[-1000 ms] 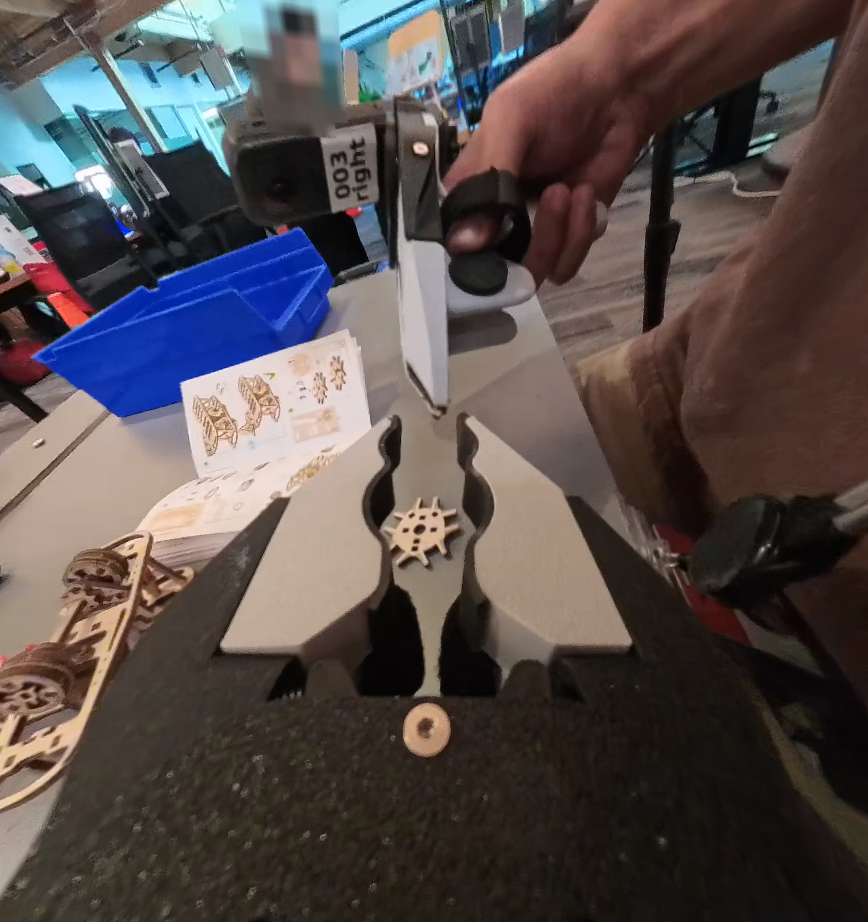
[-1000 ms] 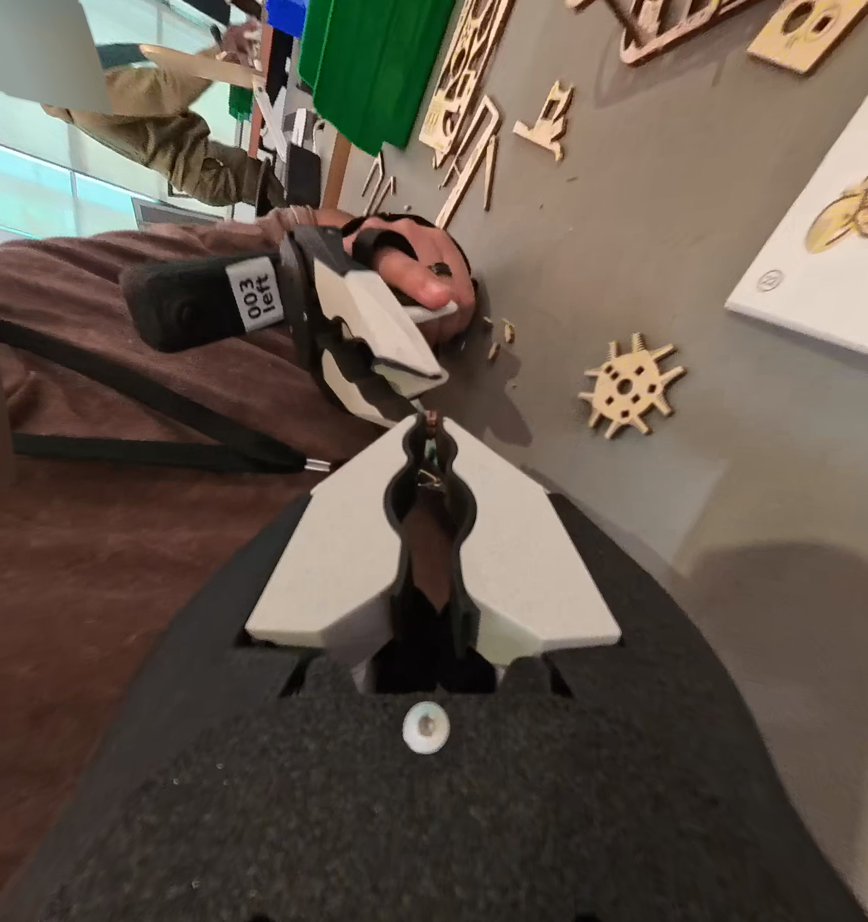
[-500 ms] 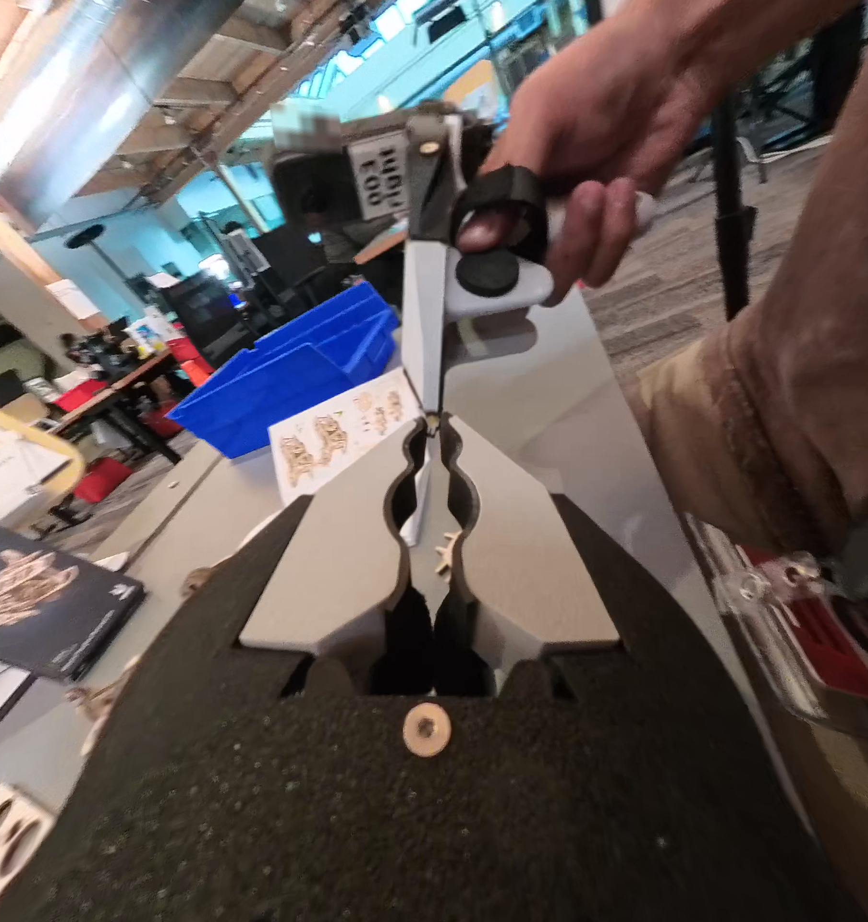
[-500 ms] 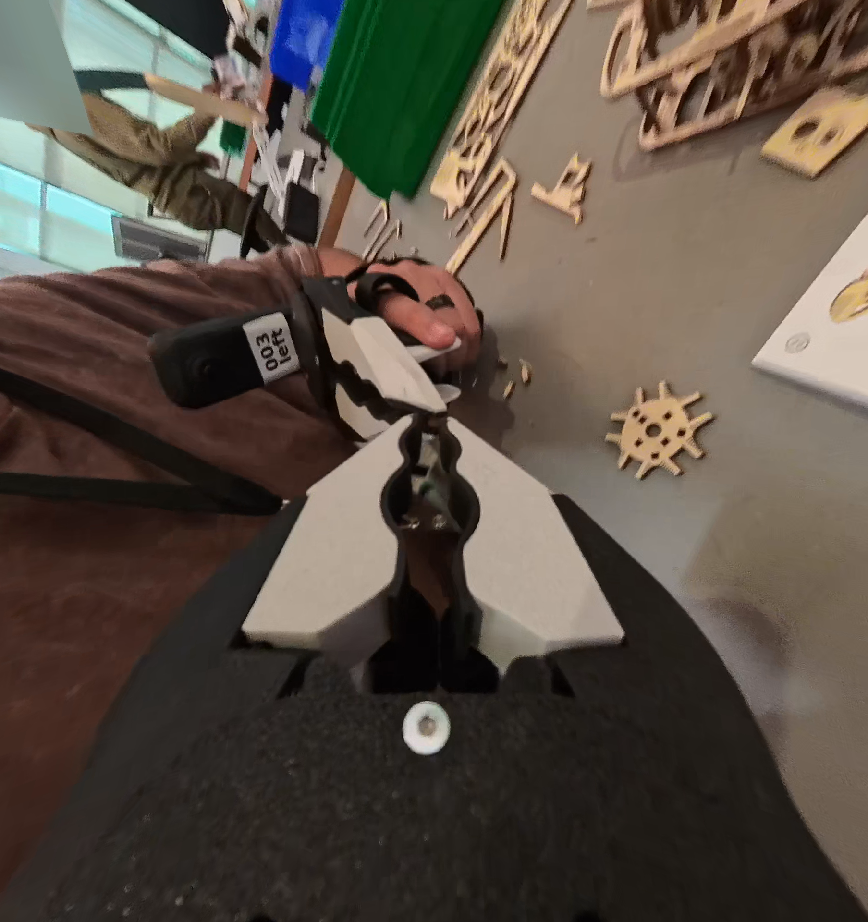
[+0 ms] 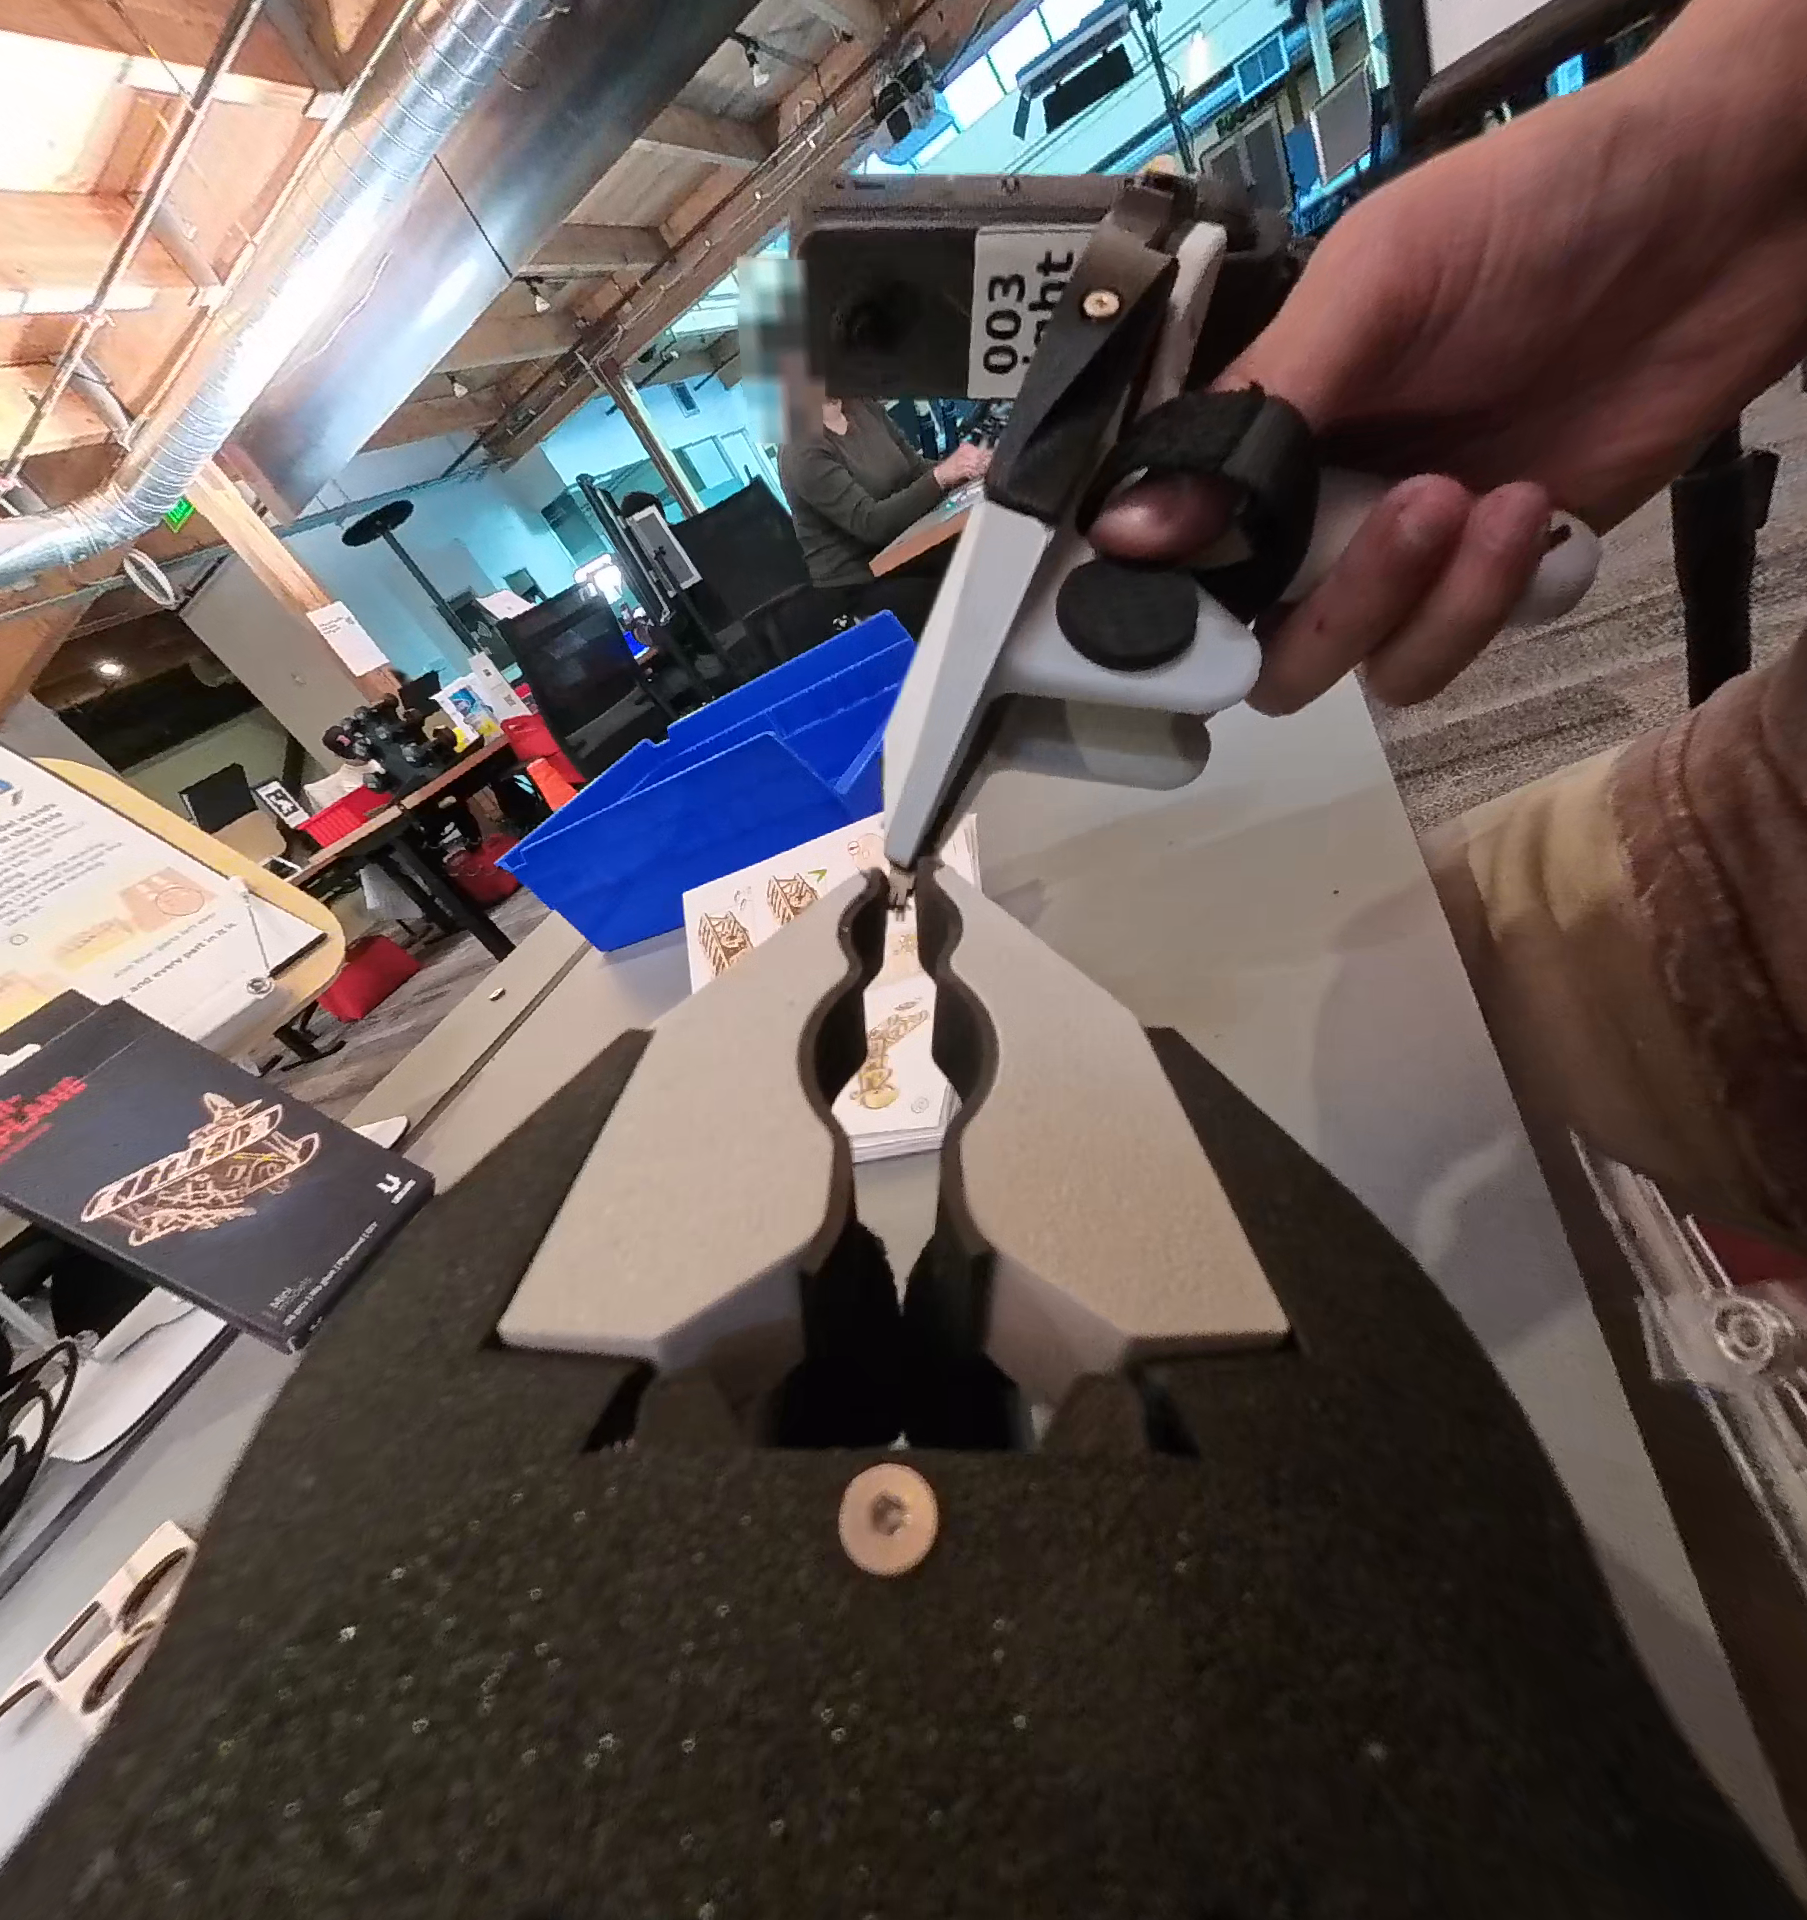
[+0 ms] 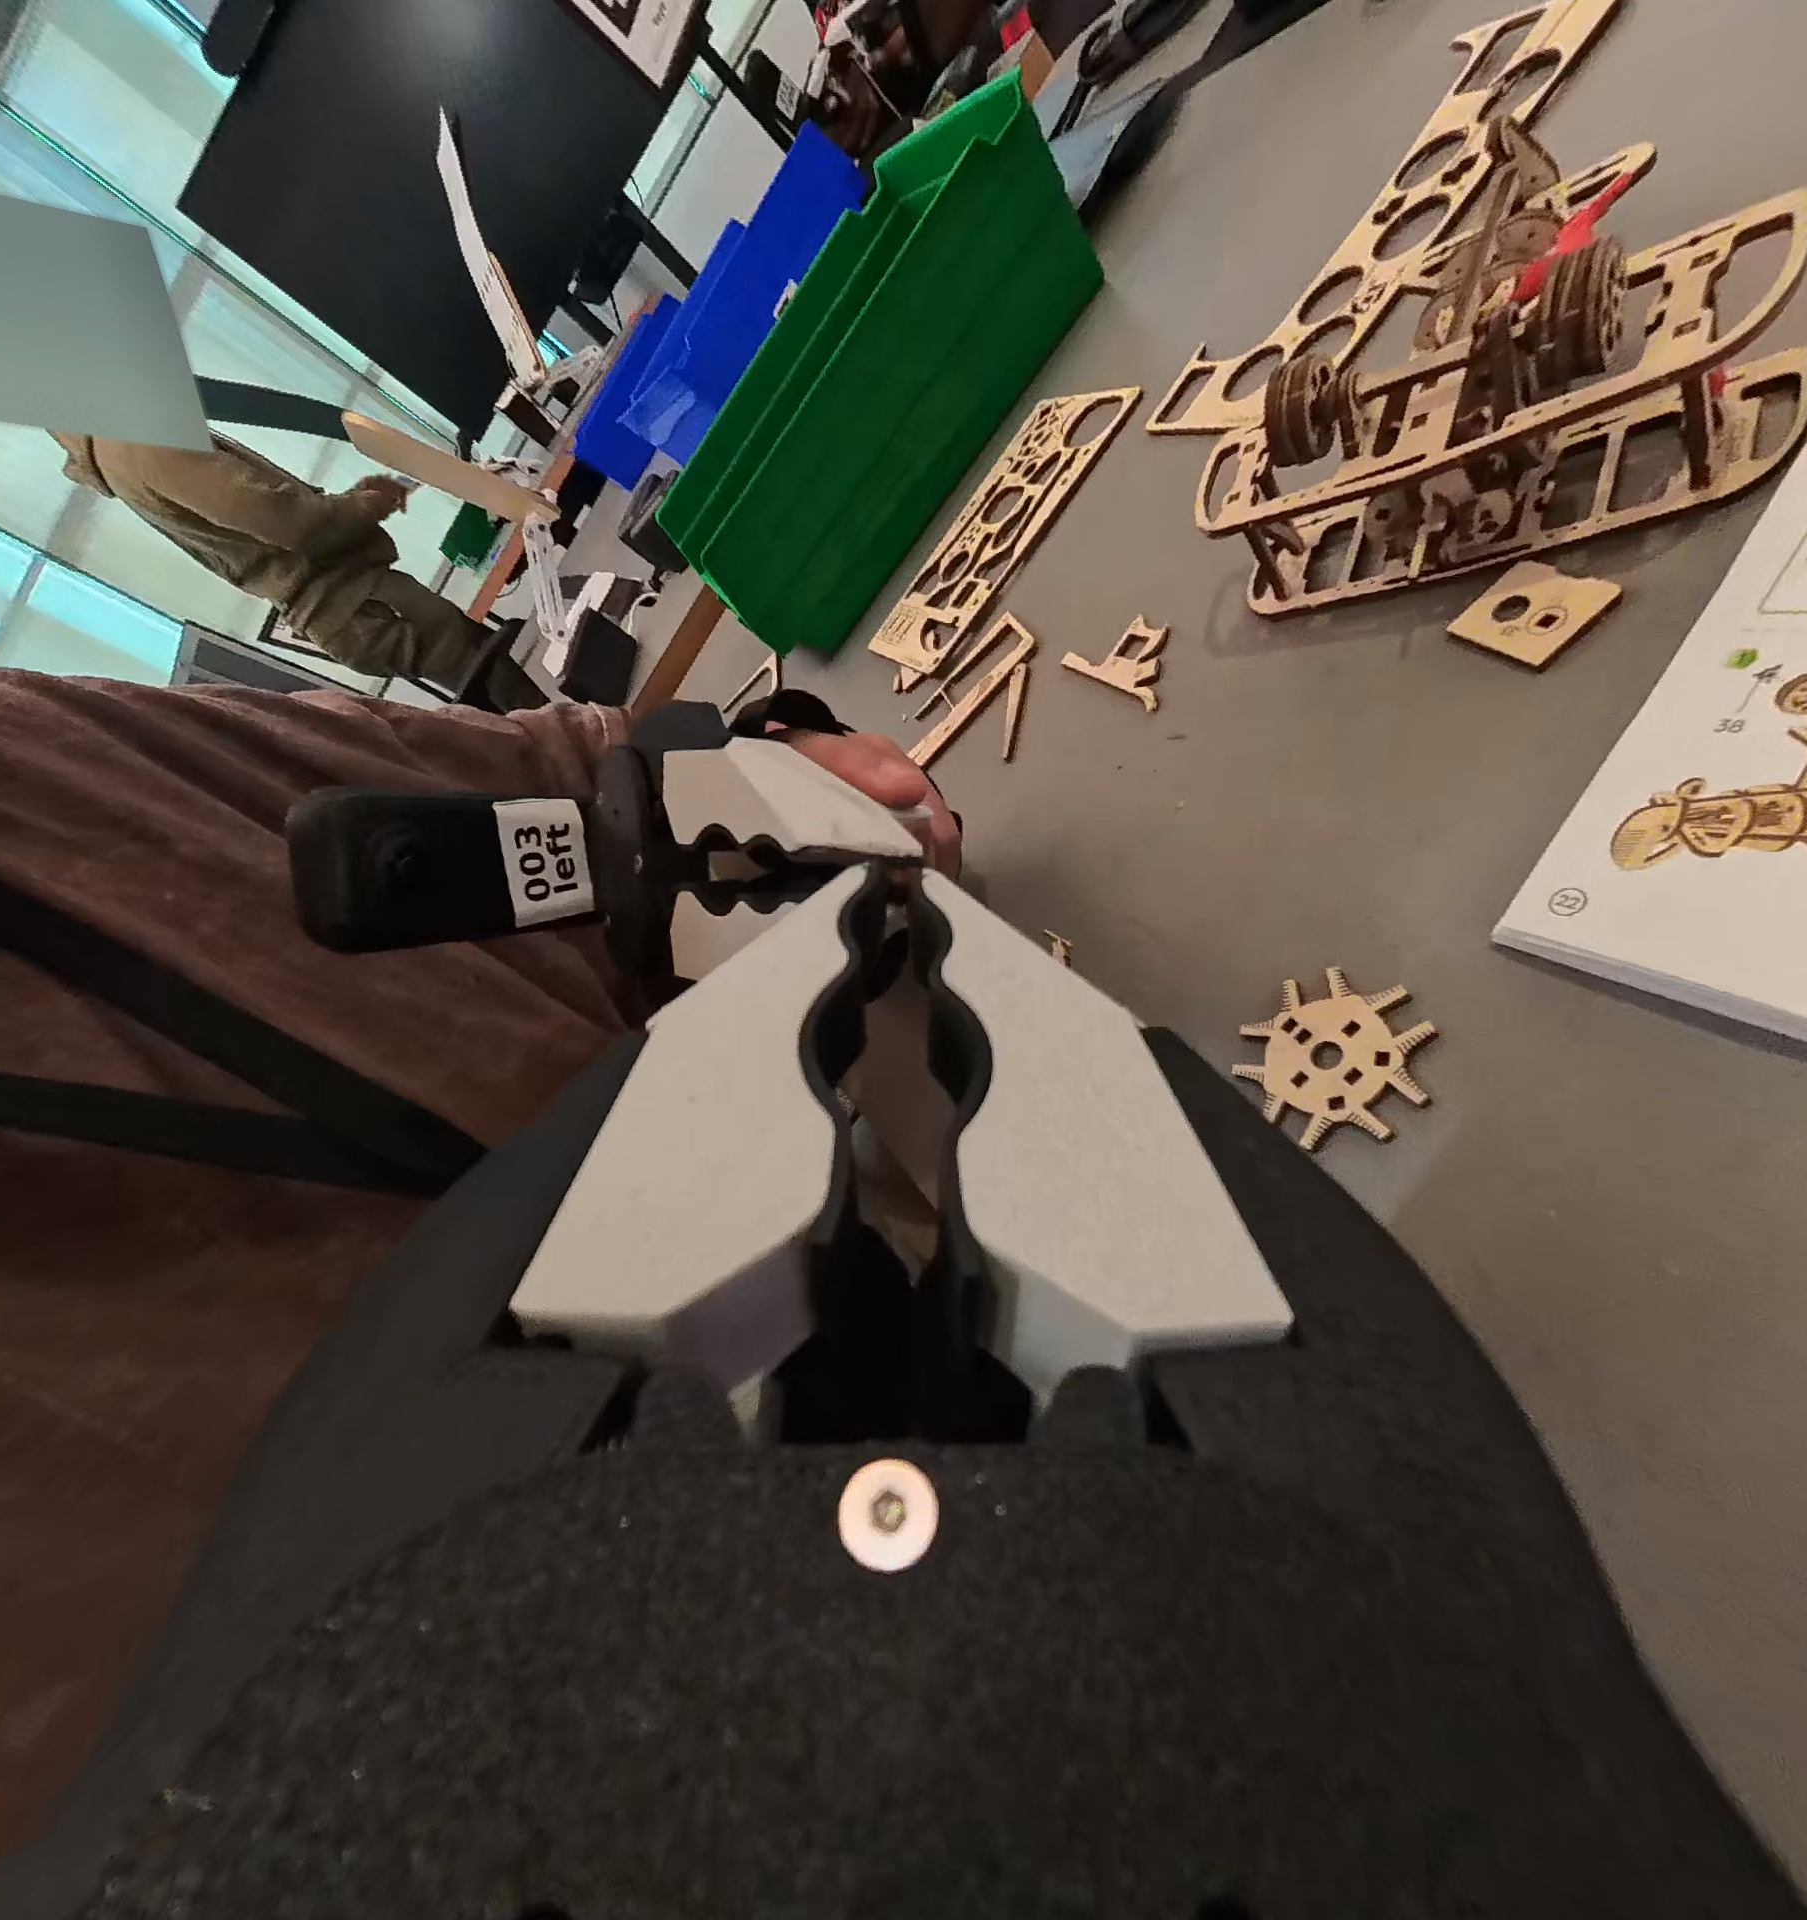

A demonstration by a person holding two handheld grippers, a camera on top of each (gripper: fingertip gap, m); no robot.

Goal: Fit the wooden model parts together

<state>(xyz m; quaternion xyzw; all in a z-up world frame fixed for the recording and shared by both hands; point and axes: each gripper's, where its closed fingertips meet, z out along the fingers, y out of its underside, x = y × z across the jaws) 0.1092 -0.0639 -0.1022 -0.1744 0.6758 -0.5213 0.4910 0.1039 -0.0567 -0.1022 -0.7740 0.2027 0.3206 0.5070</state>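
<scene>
The left gripper (image 5: 897, 902) and the right gripper (image 6: 894, 881) meet tip to tip above the grey table (image 6: 1501, 1299), near its front edge. Both pairs of fingers stand narrow, pinched on a tiny dark wooden piece (image 5: 899, 896); which gripper holds it I cannot tell. A flat, pale wooden spoked gear (image 6: 1333, 1058) lies beside the white instruction booklet (image 6: 1709, 831). The partly built wooden biplane model (image 6: 1481, 364) sits further in, near the green plastic bin (image 6: 878, 395).

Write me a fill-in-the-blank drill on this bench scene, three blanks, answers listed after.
1. The bin beside the blue bin is ____.
2. The spiked wooden gear lies flat on the ____.
3. The left gripper and right gripper meet at their ____.

Answers: green; table; fingertips
</scene>
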